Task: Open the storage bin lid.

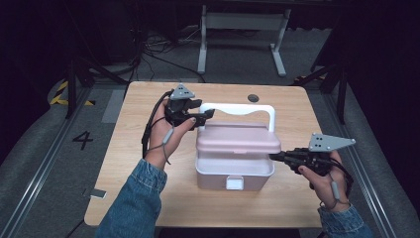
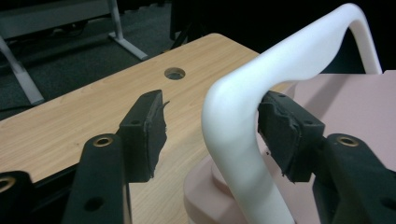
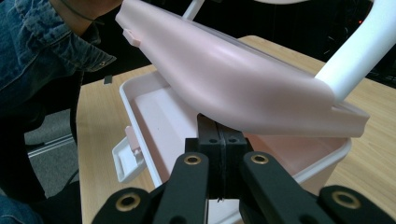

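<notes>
A pale pink box [image 1: 234, 174] stands mid-table with its pink lid [image 1: 237, 139] tilted up off the base. Its white handle [image 1: 237, 108] rises behind the lid. My left gripper [image 1: 208, 115] is open around the handle's left corner [image 2: 289, 60]; one pad touches the handle and the other stands apart. My right gripper [image 1: 273, 156] is shut with nothing between its jaws. Its tips [image 3: 218, 128] sit under the lid's [image 3: 233, 79] right edge, above the open base [image 3: 154, 116]. A white latch [image 3: 123, 161] hangs open at the box's front.
The wooden table [image 1: 148, 198] has a round cable hole [image 1: 253, 98] behind the box. A small grey tag [image 1: 97, 194] lies at its front left edge. A white desk frame [image 1: 242, 22] stands on the floor beyond.
</notes>
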Demonstrator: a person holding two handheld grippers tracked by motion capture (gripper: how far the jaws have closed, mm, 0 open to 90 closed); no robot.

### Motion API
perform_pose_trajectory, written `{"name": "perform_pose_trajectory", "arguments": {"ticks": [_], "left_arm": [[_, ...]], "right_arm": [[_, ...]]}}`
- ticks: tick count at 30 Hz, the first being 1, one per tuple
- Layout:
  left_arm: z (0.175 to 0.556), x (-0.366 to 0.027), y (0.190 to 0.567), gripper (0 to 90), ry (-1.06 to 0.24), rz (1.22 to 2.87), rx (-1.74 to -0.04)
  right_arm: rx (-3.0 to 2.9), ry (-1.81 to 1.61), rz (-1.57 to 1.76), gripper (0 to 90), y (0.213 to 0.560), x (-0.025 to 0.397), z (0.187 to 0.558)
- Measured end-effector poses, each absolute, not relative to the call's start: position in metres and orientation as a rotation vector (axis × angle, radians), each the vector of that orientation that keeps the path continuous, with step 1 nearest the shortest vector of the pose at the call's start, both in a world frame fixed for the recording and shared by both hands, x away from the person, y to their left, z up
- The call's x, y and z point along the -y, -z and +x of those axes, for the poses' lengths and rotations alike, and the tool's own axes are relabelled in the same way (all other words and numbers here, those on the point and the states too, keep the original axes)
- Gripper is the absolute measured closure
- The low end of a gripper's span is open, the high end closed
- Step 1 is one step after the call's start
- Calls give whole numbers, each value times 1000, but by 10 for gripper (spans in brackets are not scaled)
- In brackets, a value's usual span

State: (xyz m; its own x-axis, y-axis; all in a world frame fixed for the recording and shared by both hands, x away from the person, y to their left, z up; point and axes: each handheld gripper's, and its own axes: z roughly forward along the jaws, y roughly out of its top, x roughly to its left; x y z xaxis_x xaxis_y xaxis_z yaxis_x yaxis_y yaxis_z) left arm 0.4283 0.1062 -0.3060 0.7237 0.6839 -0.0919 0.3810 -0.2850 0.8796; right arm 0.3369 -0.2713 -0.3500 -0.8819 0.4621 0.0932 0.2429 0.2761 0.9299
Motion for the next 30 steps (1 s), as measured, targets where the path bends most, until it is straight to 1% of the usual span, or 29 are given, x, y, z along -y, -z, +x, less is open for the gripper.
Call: {"name": "perform_pose_trajectory", "arguments": {"ticks": [3, 7, 11, 22, 30], "left_arm": [[422, -115, 301, 407, -397, 1894, -827], [416, -123, 299, 371, -456, 1907, -829], [404, -134, 297, 367, -474, 1927, -826], [374, -157, 298, 365, -477, 1940, -787], [358, -169, 313, 361, -440, 1951, -740]], "right_arm": [[-2336, -1662, 655, 900, 349, 271, 337], [-2320, -1665, 653, 900, 347, 272, 336], [-2299, -1683, 653, 900, 344, 273, 336], [-2255, -1691, 664, 900, 339, 274, 334], [-2224, -1711, 682, 900, 335, 275, 333]]}}
